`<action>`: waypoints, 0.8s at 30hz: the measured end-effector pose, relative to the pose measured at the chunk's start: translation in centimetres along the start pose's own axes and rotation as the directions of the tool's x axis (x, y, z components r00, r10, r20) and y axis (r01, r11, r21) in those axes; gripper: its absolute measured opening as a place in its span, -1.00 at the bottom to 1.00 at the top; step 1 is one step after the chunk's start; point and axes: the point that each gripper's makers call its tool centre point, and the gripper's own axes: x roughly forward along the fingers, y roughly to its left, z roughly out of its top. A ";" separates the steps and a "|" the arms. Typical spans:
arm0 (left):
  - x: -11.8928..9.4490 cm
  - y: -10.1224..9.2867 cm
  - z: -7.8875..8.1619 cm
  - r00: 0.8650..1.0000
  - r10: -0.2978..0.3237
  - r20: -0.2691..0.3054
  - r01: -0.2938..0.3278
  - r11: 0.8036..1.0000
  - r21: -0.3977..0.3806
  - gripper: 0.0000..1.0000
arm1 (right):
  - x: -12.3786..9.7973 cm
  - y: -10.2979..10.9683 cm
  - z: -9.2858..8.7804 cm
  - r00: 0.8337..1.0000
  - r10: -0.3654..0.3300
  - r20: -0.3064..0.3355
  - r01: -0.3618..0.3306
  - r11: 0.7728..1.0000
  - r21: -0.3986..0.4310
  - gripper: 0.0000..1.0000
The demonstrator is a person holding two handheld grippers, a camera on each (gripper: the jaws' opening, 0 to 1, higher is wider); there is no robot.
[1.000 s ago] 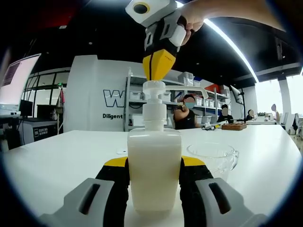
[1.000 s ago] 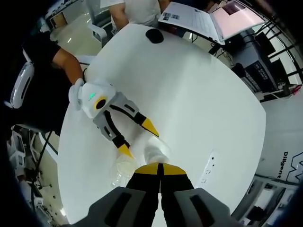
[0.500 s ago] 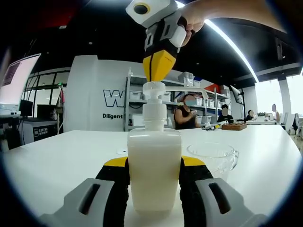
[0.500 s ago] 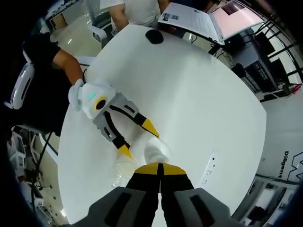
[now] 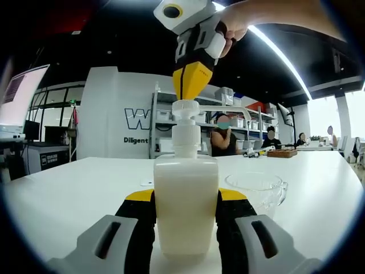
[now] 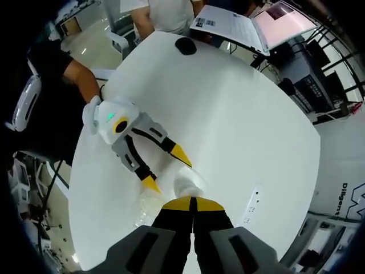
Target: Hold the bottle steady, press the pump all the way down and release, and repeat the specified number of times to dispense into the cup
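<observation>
The left gripper (image 5: 185, 228) clamps the bottle (image 5: 186, 208) low on its smooth, full-looking body, well inside the tabletop (image 5: 74, 182) edges. The right gripper (image 5: 192, 96), jaws together, sits on the stiff pump (image 5: 185, 108), spout over the fragile-looking cup (image 5: 256, 189).

White table (image 5: 68, 188), shelving (image 5: 239, 123), lettered white wall (image 5: 108, 114), dark ceiling, strip light (image 5: 279, 54).

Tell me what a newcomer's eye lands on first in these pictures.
A white plastic pump bottle stands dead centre in the left gripper view, clamped between the left gripper's yellow-tipped jaws. From above, the right gripper points its shut yellow tips down at the pump head. A clear glass cup sits beside the bottle on the white table.
</observation>
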 end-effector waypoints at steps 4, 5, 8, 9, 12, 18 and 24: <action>0.0 0.0 0.0 1.000 0.001 0.000 -0.001 1.000 -0.001 -0.22 | 0.1 0.0 0.0 1.000 -0.003 -0.028 0.002 1.000 -0.017 -1.00; 0.0 0.0 0.0 1.000 0.002 0.000 -0.002 1.000 -0.001 -0.22 | 0.1 0.0 0.0 1.000 -0.002 -0.028 0.002 1.000 -0.010 -1.00; 0.0 0.1 0.0 1.000 0.003 -0.001 -0.003 1.000 -0.002 -0.22 | 0.0 0.0 0.0 1.000 -0.002 -0.029 0.002 1.000 -0.011 -1.00; 0.1 0.1 0.0 1.000 0.003 0.000 -0.003 1.000 -0.002 -0.22 | 0.0 0.0 0.0 1.000 -0.002 -0.028 0.002 1.000 -0.009 -1.00; 0.0 0.1 0.0 1.000 0.003 -0.001 -0.003 1.000 -0.002 -0.22 | 0.0 0.0 0.0 1.000 -0.003 -0.026 0.003 1.000 -0.013 -1.00; 0.0 0.1 0.1 1.000 0.002 -0.001 -0.002 1.000 -0.002 -0.22 | 0.0 -0.1 0.0 0.999 0.000 -0.037 0.000 1.000 -0.017 -1.00; 0.0 0.0 0.1 1.000 0.001 -0.002 -0.001 1.000 -0.001 -0.22 | -0.1 -0.1 -0.2 0.999 0.005 -0.041 -0.006 1.000 -0.018 -1.00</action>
